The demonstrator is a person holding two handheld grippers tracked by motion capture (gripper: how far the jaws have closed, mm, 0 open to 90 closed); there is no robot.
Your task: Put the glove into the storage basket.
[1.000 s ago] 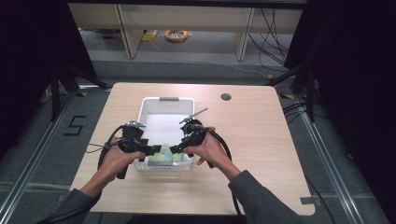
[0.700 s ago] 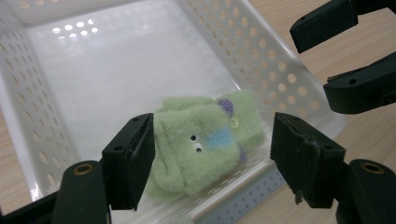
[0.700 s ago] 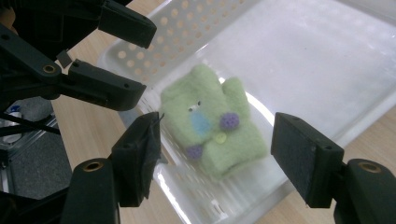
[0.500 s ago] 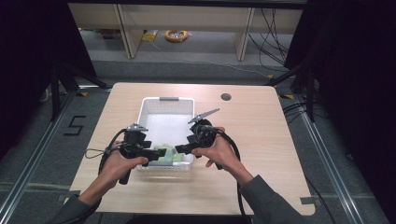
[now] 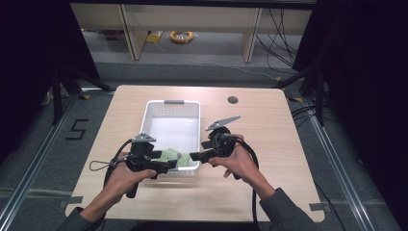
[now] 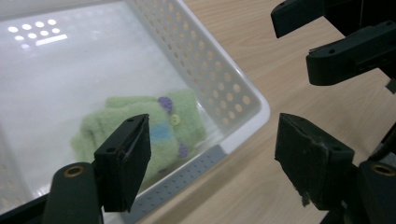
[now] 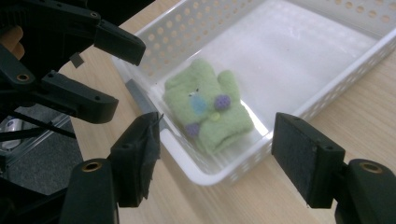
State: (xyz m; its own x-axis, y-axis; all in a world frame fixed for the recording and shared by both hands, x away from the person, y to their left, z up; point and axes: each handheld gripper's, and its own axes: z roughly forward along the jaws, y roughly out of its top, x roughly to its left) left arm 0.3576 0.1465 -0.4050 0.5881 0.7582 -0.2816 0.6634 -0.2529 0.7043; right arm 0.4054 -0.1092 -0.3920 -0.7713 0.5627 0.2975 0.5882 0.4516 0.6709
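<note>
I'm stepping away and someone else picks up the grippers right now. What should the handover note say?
Left gripper: open and holding nothing; its jaws have just been opening, at the near left corner of the basket.
Right gripper: open and holding nothing, at the basket's near right edge.
Green glove: lies flat inside the white basket, in its near corner, free of both grippers.
Done: the glove is in the basket and released.
Left: probably just draw both grippers back clear of the basket; nothing else to pack is on the table.

left claw (image 5: 174, 165): jaws just opening, empty | right claw (image 5: 193, 156): open, empty
</note>
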